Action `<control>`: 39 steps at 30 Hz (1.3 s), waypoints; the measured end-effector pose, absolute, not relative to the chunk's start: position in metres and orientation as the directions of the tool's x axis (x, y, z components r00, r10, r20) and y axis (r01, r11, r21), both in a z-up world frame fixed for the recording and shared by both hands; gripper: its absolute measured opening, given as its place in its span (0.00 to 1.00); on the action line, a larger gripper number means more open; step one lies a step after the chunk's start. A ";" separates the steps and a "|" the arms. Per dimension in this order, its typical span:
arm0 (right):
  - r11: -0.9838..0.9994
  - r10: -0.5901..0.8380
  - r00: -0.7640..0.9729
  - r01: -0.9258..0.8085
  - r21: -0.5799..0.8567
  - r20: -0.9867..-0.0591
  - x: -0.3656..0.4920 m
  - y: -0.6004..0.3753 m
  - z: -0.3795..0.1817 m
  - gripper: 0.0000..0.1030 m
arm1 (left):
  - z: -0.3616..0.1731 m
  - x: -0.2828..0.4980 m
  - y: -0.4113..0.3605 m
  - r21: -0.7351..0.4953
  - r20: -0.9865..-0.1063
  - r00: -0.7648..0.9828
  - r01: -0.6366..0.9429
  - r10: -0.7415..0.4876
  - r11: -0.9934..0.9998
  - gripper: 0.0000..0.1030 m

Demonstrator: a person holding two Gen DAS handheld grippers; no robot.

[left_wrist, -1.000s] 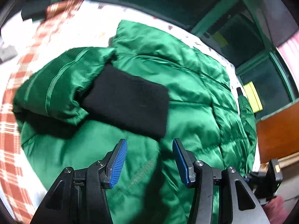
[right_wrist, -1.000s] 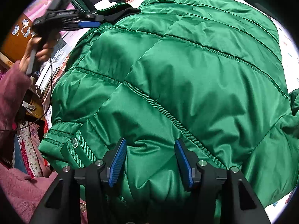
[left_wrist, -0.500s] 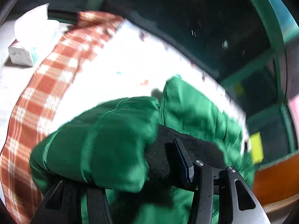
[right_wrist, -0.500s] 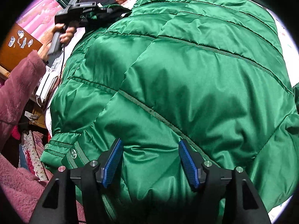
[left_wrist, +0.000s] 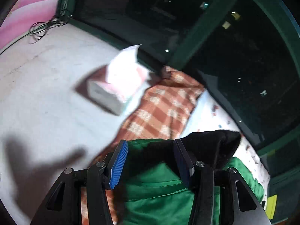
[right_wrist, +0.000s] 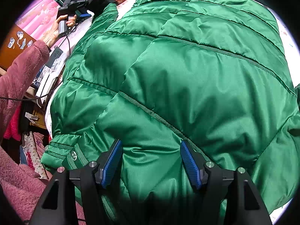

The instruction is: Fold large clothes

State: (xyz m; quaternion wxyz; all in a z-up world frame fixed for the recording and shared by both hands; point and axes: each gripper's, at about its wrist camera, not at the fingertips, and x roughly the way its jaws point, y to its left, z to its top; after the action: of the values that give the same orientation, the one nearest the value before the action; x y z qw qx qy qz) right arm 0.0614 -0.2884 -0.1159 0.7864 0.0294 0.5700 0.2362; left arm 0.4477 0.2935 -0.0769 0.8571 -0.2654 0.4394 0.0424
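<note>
**Left tongs on sleeve cuff, right tongs parted over jacket**

Left gripper [left_wrist: 150,161] half-open; black cuff [left_wrist: 206,146] sits between the fingers, grip cannot tell. Right gripper [right_wrist: 151,161] has just been opening, pads clear of the green jacket [right_wrist: 187,65] directly below. Jacket's long axis runs away from the right tongs. Tissue box [left_wrist: 114,91] beyond the left; free bed sheet [left_wrist: 37,103] leftward.

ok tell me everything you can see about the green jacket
The green jacket is a shiny, puffy quilted coat with ribbed green trim along its seams and a snap button at the hem corner. It lies spread over a white printed sheet, filling the right wrist view. Its black knit cuff sits between the fingers of the left gripper, lifted off the bed. The right gripper hovers open over the body fabric, its jaws having just widened.
</note>
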 end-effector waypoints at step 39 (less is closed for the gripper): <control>0.883 0.389 0.255 -0.377 0.280 -0.885 0.062 -0.273 -0.118 0.89 | -0.141 0.416 0.266 -0.450 -0.801 0.539 -0.256 -0.260 0.855 0.69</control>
State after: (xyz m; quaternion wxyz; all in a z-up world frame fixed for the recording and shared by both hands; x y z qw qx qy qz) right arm 0.0623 -0.2729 -0.1184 0.7922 0.0055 0.5603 0.2418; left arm 0.4163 0.2660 -0.1412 0.8350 -0.2689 0.4802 -0.0011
